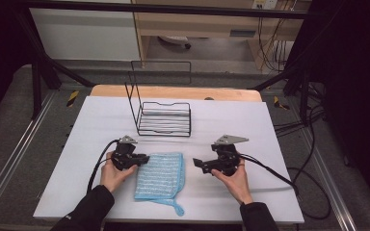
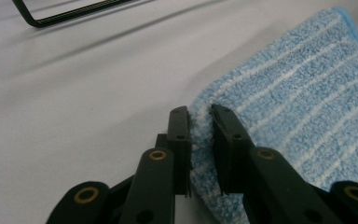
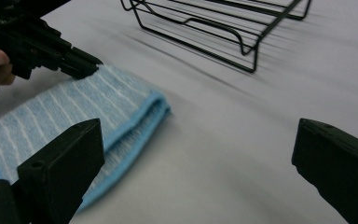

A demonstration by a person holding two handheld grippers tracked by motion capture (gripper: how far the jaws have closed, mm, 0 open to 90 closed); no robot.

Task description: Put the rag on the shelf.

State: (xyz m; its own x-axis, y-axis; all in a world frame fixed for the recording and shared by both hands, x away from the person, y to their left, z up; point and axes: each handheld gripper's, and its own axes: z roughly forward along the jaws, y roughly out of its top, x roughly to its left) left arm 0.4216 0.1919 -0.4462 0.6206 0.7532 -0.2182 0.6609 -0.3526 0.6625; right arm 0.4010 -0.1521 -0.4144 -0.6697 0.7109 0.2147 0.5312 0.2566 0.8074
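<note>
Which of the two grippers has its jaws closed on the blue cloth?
The left gripper: its jaws pinch the blue cloth's edge, while the right gripper is open beside it.

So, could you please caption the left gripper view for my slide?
Left gripper pinching the edge of a folded blue striped cloth on the white table.

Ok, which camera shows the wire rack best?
The high view: the whole black wire rack stands upright behind the blue cloth. The right gripper view shows its base wires; the left gripper view shows a corner.
</note>
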